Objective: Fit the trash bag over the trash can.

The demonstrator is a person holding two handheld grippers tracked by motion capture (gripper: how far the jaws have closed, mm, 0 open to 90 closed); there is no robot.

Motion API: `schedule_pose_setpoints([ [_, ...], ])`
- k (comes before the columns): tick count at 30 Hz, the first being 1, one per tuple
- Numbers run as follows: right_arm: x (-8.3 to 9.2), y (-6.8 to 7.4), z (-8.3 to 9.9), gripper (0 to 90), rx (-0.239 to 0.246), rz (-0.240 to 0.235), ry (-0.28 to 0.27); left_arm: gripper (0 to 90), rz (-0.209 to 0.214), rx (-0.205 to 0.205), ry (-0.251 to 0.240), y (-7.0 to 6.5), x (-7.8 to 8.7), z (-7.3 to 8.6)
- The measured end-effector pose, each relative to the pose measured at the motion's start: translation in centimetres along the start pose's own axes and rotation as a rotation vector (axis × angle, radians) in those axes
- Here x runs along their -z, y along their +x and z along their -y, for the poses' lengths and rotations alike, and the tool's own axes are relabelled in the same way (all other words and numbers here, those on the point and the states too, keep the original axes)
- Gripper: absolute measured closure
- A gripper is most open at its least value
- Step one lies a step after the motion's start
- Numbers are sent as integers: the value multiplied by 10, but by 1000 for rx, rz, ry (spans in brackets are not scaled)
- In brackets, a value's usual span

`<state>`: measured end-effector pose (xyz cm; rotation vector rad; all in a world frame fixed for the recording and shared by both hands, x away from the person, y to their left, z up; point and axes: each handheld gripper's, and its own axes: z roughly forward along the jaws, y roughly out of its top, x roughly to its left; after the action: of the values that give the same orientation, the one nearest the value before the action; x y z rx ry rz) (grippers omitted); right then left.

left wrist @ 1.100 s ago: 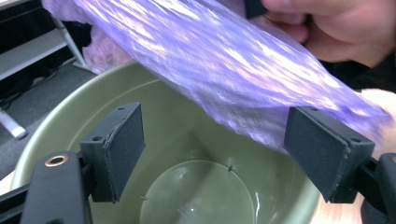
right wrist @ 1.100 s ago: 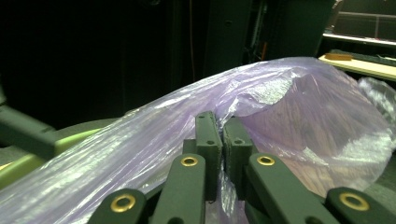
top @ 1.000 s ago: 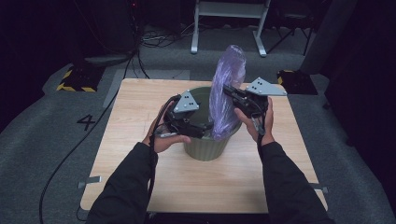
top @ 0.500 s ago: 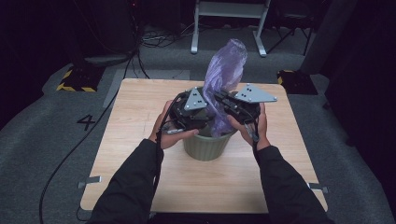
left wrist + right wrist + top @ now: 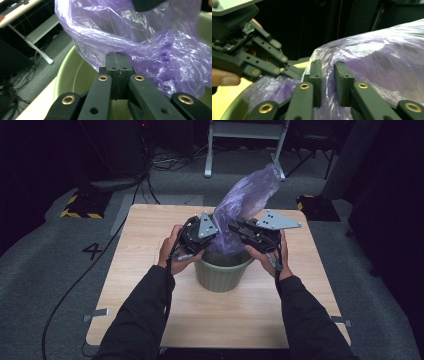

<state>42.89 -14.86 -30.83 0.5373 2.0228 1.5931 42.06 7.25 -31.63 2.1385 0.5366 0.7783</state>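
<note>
Bag-lining step, by the look of it: purple bag [image 5: 245, 205] stands tall above the green bin [image 5: 222, 272], leaning toward 1 o'clock. Left gripper [image 5: 116, 61] pinches bag film, jaws closed; right gripper [image 5: 329, 75] has jaws parted around a fold. Next move likely calls for spreading the mouth over the rim.

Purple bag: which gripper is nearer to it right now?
Left. The left gripper is shut on a fold of the purple bag above the green bin; the right gripper is open with bag film between its jaws.
</note>
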Motion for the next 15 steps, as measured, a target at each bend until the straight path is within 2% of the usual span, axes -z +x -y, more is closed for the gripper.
schedule_pose_setpoints([
  [4, 4, 0, 6, 666, 3, -16, 16, 899, -28, -34, 25, -2, -3, 6],
  [9, 9, -4, 13, 546, -20, -15, 39, 899, -38, -21, 27, 2, -4, 14],
  [15, 19, -13, 20, 393, -63, 45, 54, 899, -82, -51, 27, 2, -3, 16],
])
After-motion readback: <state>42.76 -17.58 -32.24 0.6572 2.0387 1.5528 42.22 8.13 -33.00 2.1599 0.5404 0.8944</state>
